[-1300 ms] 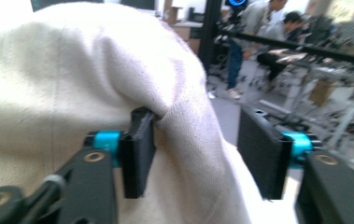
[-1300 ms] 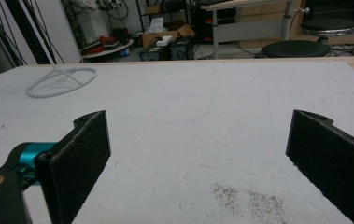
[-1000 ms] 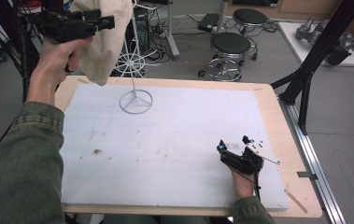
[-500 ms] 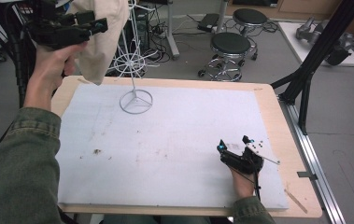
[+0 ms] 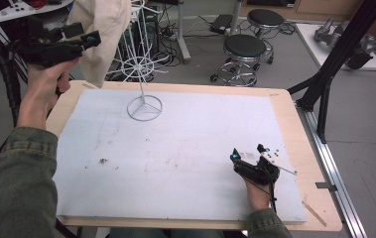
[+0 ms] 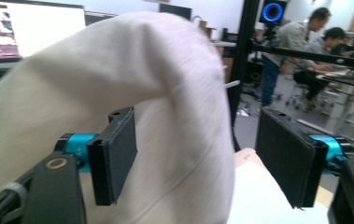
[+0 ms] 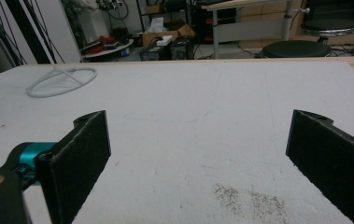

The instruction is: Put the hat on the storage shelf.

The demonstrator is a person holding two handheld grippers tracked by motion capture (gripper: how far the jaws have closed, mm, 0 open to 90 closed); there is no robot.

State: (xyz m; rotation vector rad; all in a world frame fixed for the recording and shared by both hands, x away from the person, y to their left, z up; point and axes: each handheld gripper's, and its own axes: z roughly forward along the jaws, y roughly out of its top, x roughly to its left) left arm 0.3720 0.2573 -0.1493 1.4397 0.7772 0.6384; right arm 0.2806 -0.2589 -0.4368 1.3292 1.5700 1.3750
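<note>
A cream cloth (image 5: 101,34) hangs from the top of a white wire stand (image 5: 142,74) at the table's far left. My left gripper (image 5: 84,34) is held high beside it, open. In the left gripper view the cloth (image 6: 165,107) drapes behind the left jaw and fills part of the gap of the left gripper (image 6: 198,158); the jaws stand wide apart and do not pinch it. My right gripper (image 5: 247,152) rests on the white mat (image 5: 190,144) at the near right, open. The right gripper (image 7: 198,158) has nothing between its jaws.
The stand's round base ring (image 5: 145,107) (image 7: 62,81) sits on the mat's far left. Dark specks (image 7: 249,196) lie on the mat by the right gripper. Two black stools (image 5: 245,47) and a black frame leg (image 5: 324,84) stand beyond the table.
My left gripper has moved a little down and to the left beside the cloth. The right gripper has stayed still.
</note>
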